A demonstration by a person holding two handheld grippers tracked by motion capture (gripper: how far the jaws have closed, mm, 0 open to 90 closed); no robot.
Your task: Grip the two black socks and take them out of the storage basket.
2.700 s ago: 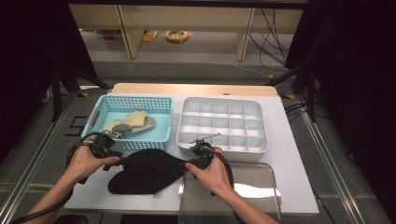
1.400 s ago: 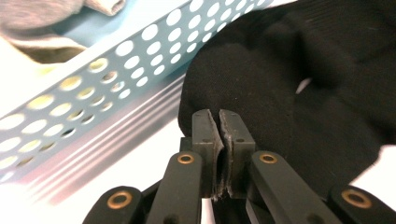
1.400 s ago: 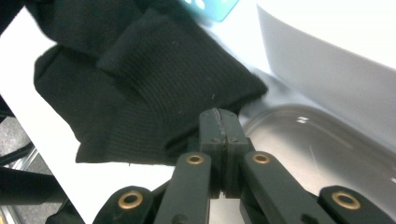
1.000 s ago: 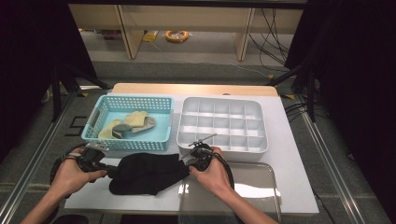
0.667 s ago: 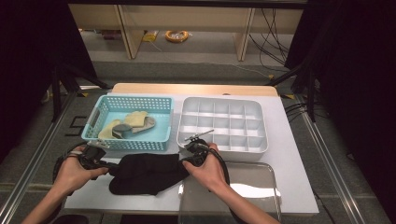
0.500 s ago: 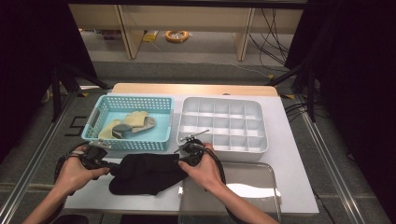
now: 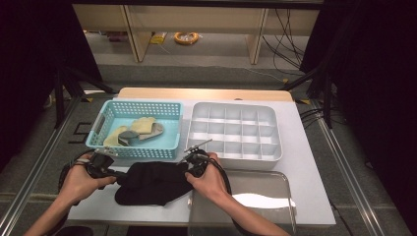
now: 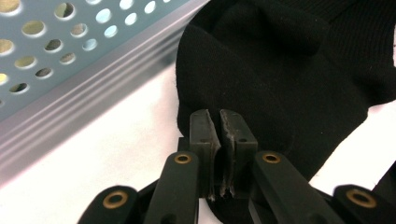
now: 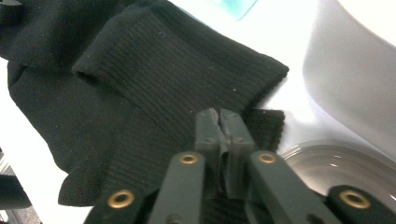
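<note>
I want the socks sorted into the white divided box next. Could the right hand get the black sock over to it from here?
Probably yes. The right gripper is shut on the black sock at its ribbed cuff, and the white divided box lies just beyond it, open-topped, with nothing between. The left gripper still pinches the other end, though.

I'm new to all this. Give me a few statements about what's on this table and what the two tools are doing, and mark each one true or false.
1. The left tool is shut on the black sock. True.
2. The right tool stands wide open above the sock. False: its jaws have just closed, pinching the sock's ribbed cuff.
3. The blue basket is empty. False: light-coloured and grey cloth pieces lie in it.
4. The white divided tray sits to the right of the blue basket. True.
5. The sock lies inside the metal tray. False: it lies on the white table, left of that tray.
</note>
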